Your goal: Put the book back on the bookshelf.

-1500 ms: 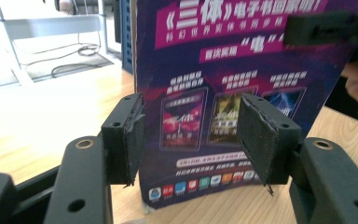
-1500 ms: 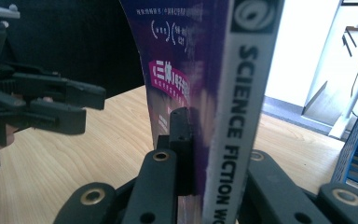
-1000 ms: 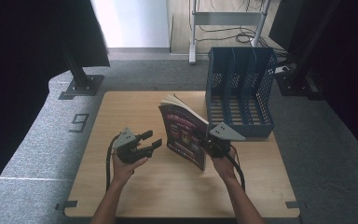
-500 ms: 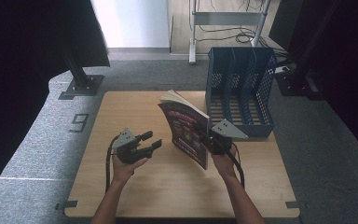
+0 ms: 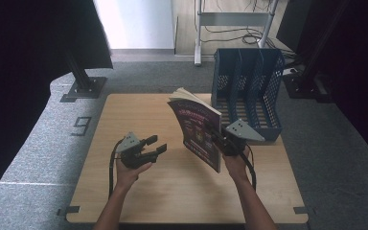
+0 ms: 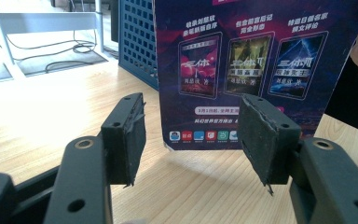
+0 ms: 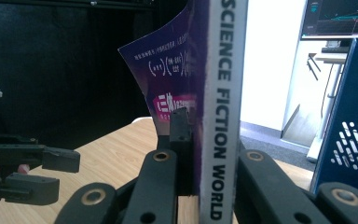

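Note:
A purple magazine (image 5: pixel 196 128) with the spine text "SCIENCE FICTION WORLD" (image 7: pixel 221 70) stands nearly upright just above the wooden table (image 5: pixel 139 115). My right gripper (image 5: pixel 219 139) is shut on its spine edge, jaws on both sides of it (image 7: pixel 205 140). My left gripper (image 5: pixel 157 144) is held open to the left of the magazine, apart from it, with nothing between its pads (image 6: pixel 191 135). Its jaws point at the magazine's back cover (image 6: pixel 251 70). A blue mesh file rack (image 5: pixel 249 91) with three slots stands at the table's back right.
The file rack (image 6: pixel 140 42) sits close behind the magazine. A metal shelf frame (image 5: pixel 235 19) and cables are on the floor beyond the table. A black stand base (image 5: pixel 81 88) lies off the table's far left corner, by a "9" mark (image 5: pixel 82 125) on the carpet.
My right hand has raised the magazine a little and brought it more upright. The left gripper has stayed where it was, still open.

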Tool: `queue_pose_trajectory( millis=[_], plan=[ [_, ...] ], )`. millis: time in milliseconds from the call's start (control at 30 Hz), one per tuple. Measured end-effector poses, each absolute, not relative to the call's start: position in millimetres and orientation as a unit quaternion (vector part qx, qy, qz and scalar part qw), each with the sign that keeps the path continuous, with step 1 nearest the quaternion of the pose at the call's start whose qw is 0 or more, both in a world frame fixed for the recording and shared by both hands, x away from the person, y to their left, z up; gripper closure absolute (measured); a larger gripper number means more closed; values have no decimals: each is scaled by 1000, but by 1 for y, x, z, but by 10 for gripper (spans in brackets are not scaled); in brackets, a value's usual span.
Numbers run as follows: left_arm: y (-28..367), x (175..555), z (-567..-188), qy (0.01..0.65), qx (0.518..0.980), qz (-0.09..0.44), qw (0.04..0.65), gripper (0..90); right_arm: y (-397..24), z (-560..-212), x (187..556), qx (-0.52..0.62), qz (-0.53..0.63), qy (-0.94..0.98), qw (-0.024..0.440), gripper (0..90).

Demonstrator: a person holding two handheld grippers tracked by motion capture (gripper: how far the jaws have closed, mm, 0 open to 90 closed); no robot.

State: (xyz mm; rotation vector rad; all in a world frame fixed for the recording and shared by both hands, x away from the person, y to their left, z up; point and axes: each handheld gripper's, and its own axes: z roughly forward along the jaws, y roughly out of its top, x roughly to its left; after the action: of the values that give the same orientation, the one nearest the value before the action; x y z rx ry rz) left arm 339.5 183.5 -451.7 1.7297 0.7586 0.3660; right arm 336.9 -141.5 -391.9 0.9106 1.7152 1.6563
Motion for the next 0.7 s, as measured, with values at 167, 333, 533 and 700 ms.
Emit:
queue_pose_trajectory(
  millis=[167, 333, 533, 700],
  plan=[
    [184, 339, -452, 324, 738, 155, 572, 422, -142, -389, 337, 341, 622, 642, 291, 817],
    [184, 339, -452, 326, 736, 153, 573, 422, -143, -383, 337, 340, 625, 637, 296, 817],
    [183, 339, -452, 326, 737, 152, 573, 422, -147, -376, 336, 340, 628, 632, 302, 817],
    [184, 339, -453, 326, 737, 150, 573, 422, -153, -371, 334, 343, 632, 625, 305, 818]
  ],
)
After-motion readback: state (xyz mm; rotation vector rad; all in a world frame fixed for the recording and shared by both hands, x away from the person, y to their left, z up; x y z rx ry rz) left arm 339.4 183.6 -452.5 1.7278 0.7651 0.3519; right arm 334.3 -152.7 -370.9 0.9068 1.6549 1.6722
